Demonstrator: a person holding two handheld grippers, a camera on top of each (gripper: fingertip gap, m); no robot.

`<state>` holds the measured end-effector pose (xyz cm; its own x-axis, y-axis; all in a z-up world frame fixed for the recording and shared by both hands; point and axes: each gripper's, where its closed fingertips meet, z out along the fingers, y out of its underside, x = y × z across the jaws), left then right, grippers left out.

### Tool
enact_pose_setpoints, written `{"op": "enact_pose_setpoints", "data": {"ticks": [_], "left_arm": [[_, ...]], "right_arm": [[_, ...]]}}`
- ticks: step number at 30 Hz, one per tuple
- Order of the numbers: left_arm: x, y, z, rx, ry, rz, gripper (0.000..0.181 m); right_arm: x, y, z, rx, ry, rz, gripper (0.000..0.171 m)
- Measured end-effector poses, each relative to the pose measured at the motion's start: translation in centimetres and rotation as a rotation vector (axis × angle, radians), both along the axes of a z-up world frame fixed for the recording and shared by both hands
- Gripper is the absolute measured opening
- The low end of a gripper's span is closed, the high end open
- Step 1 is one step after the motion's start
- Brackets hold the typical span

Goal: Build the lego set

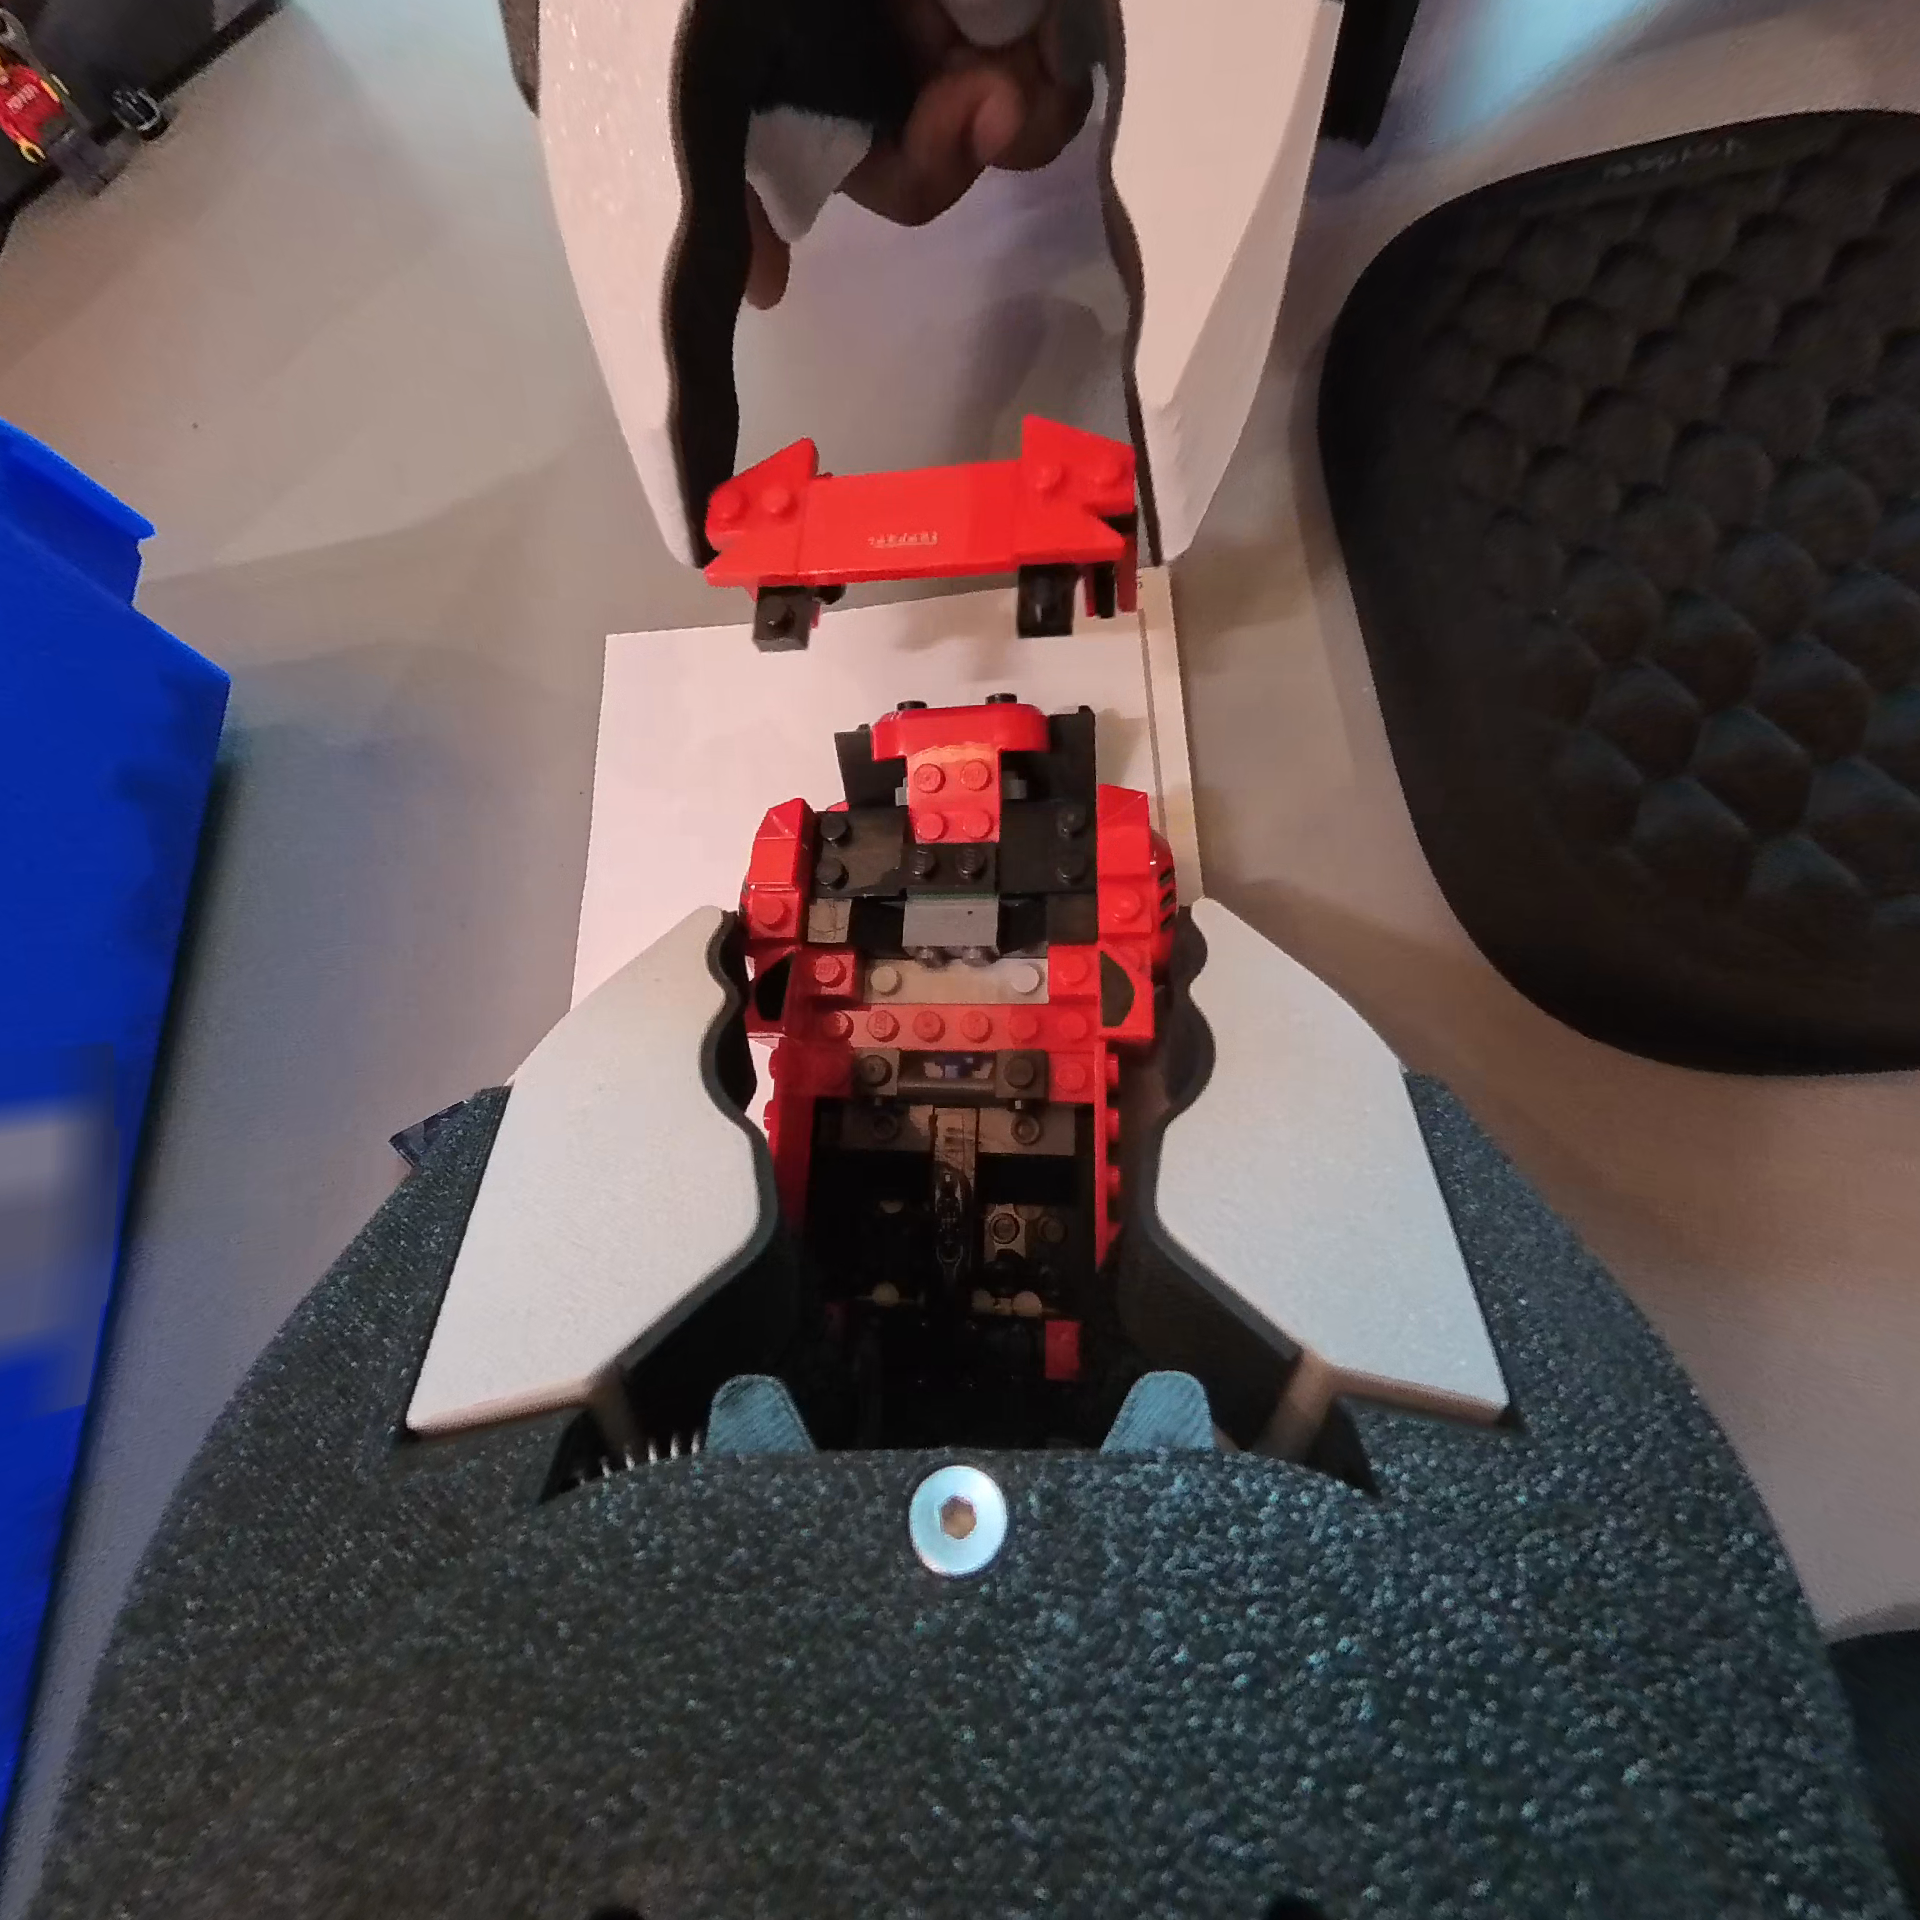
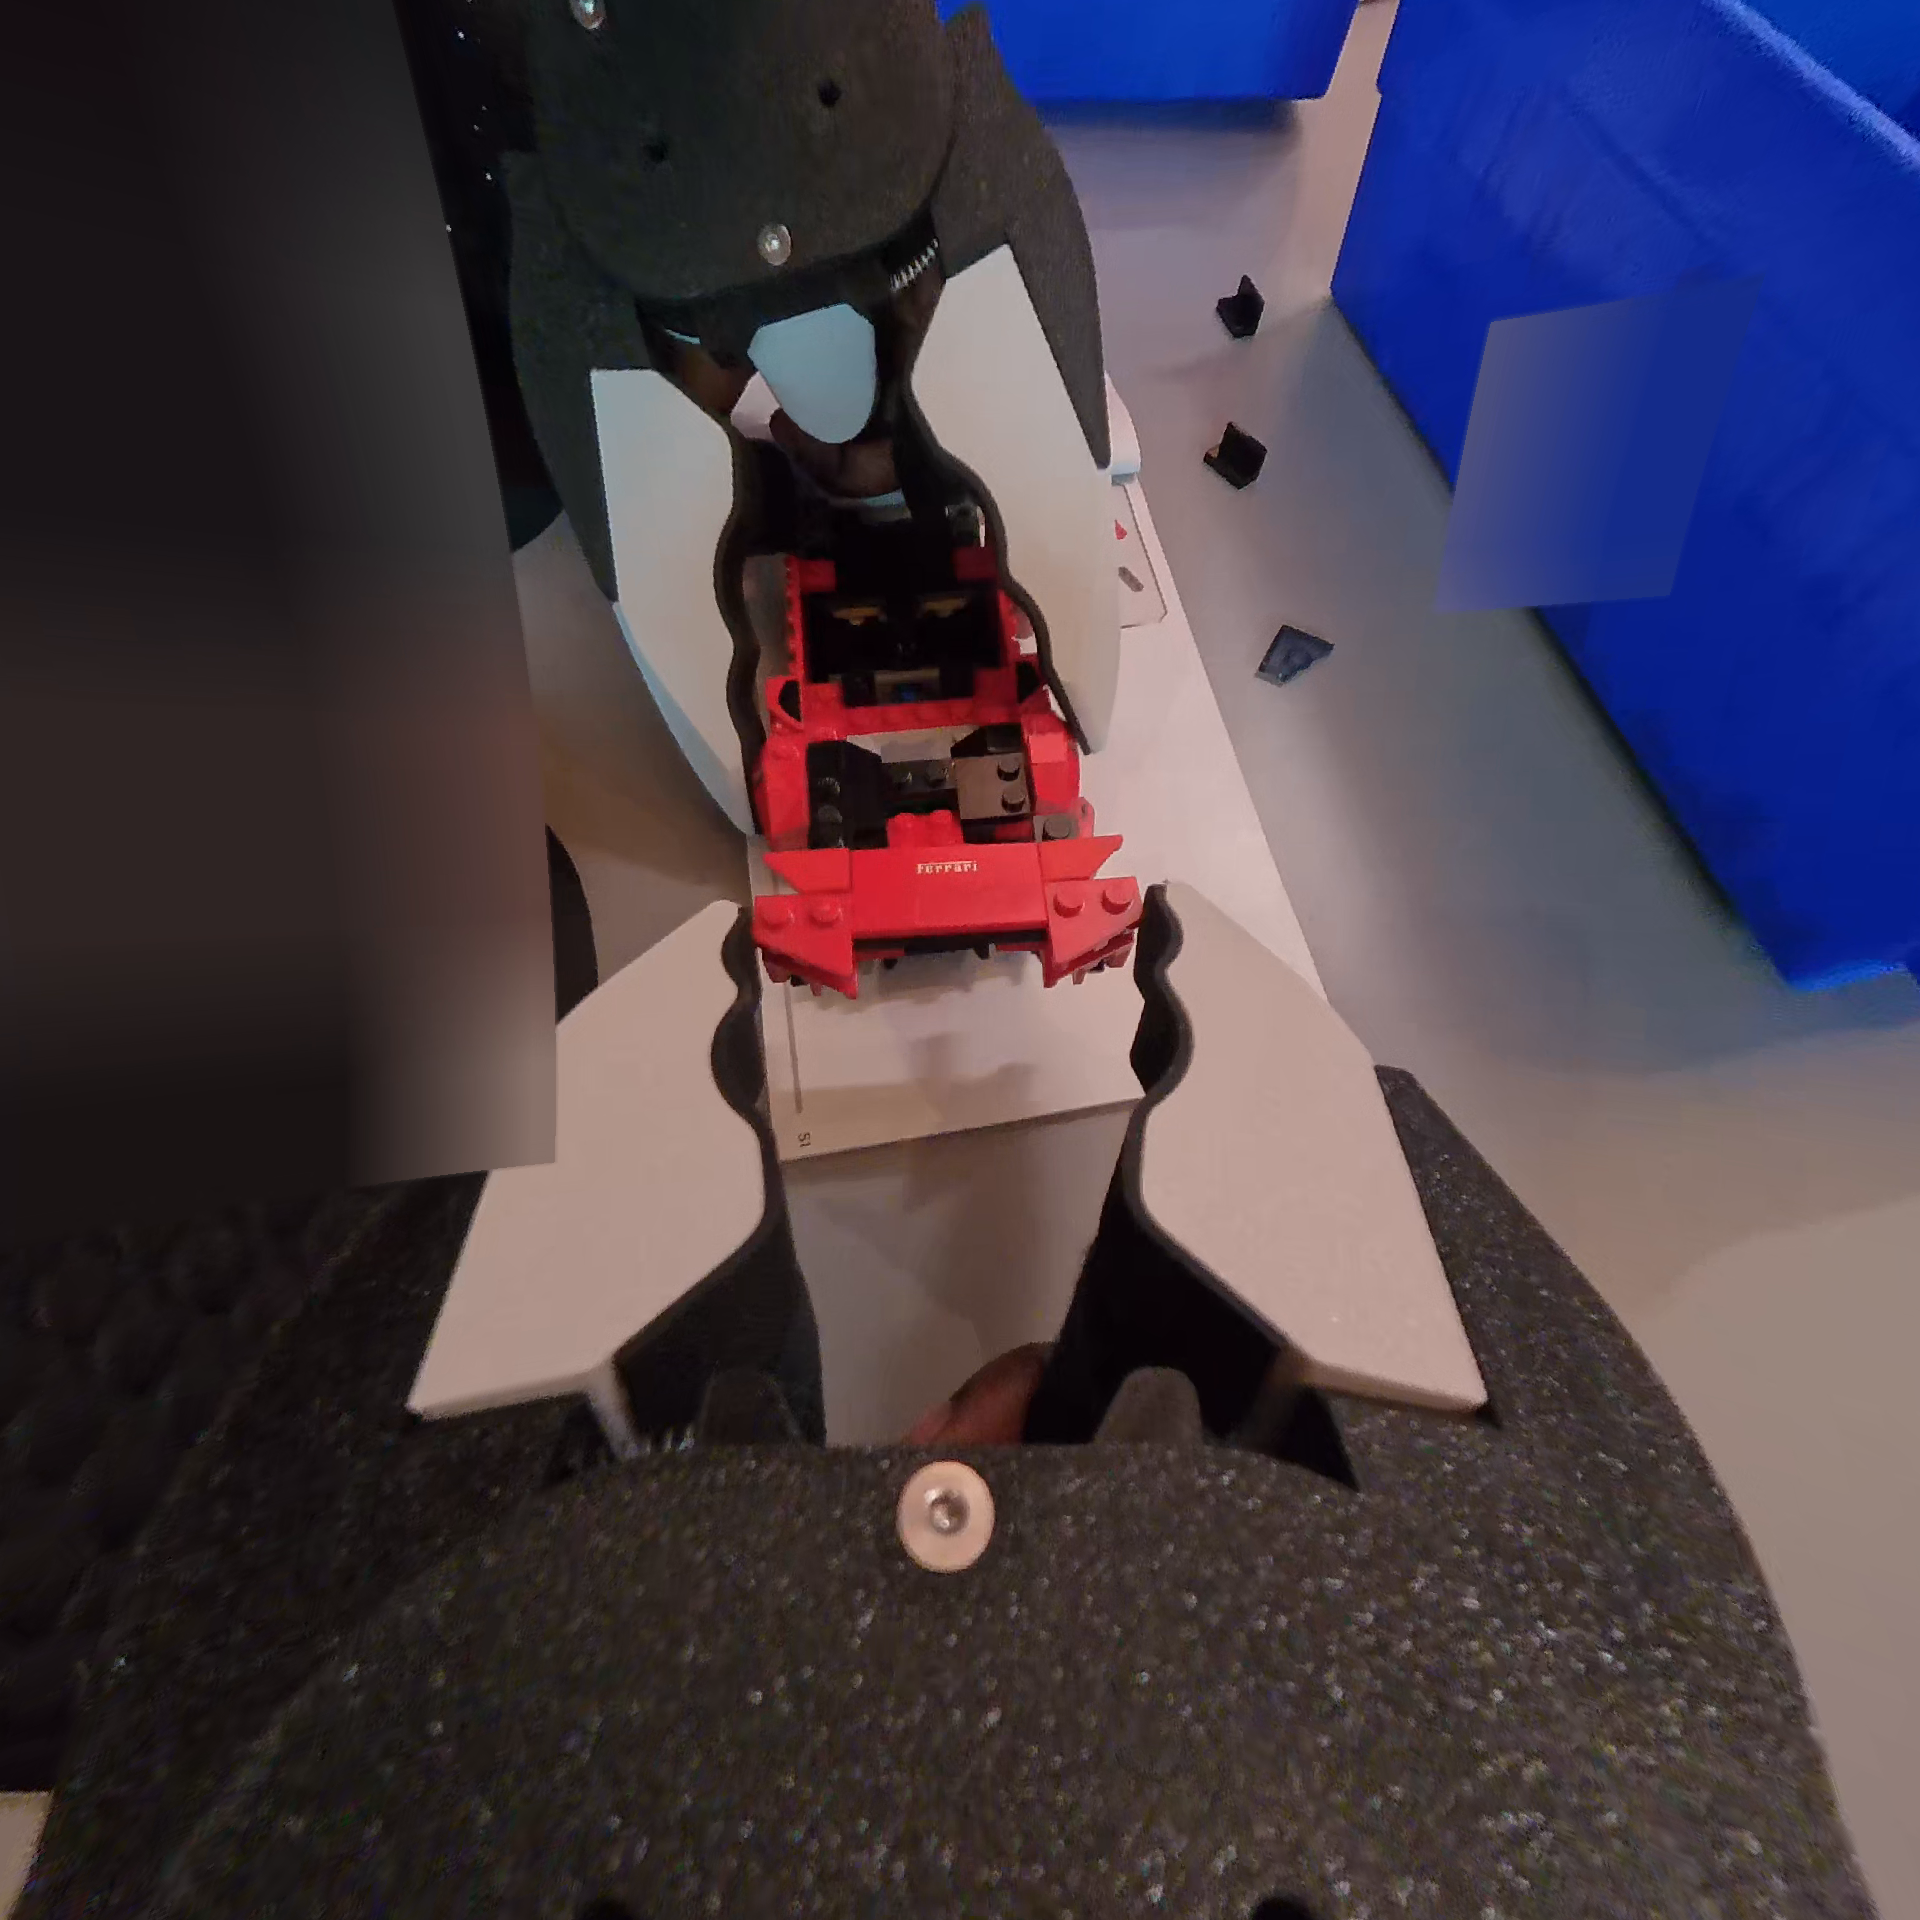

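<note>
A red and black lego car body (image 1: 940, 997) rests on a white sheet (image 1: 675, 769). My left gripper (image 1: 961, 935) is shut on its two sides. It also shows in the right wrist view (image 2: 904, 727), held by the left gripper (image 2: 914, 748). A flat red wing piece (image 2: 940, 899) with black clips underneath sits between the tips of my right gripper (image 2: 951, 904), which is shut on it. In the left wrist view this piece (image 1: 914, 525) hangs in the right gripper (image 1: 925, 530), just beyond the car's far end and a little above the sheet.
Blue bins stand at the side (image 1: 83, 935) (image 2: 1662, 416). A black quilted mat (image 1: 1662, 571) lies beside the sheet. Small black pieces (image 2: 1236, 307) (image 2: 1234, 454) and a dark blue piece (image 2: 1294, 655) lie loose on the grey table near the bins.
</note>
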<state>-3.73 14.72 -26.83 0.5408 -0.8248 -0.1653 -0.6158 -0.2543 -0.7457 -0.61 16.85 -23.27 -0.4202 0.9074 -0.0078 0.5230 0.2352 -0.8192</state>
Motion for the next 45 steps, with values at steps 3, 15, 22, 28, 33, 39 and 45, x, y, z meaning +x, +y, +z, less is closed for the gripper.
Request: {"op": "enact_pose_setpoints", "data": {"ticks": [3,15,22,28,33,39,45], "left_arm": [[0.0,0.0,0.0,0.001,0.0,0.0,0.077],[0.0,0.0,0.0,0.003,-0.003,0.0,0.077],[0.0,0.0,0.0,0.003,-0.004,0.001,0.077],[0.0,0.0,0.0,0.003,-0.004,0.001,0.077],[0.0,0.0,0.0,0.003,-0.004,0.0,0.077],[0.1,0.0,0.0,0.004,-0.003,0.001,0.077],[0.0,0.0,0.0,0.005,-0.003,0.001,0.077]], "right_arm": [[0.3,0.2,-0.4,0.007,-0.011,-0.004,0.07],[2.1,2.7,-3.2,0.012,-0.083,-0.074,0.07],[2.2,2.5,-3.3,0.012,-0.072,-0.034,0.07],[3.0,3.1,-3.2,0.009,-0.076,-0.032,0.07],[4.5,4.4,-3.3,0.037,-0.138,-0.052,0.07],[6.0,5.6,-3.8,0.207,-0.342,-0.017,0.07],[5.4,5.2,-4.0,0.254,-0.401,0.02,0.07]]}}
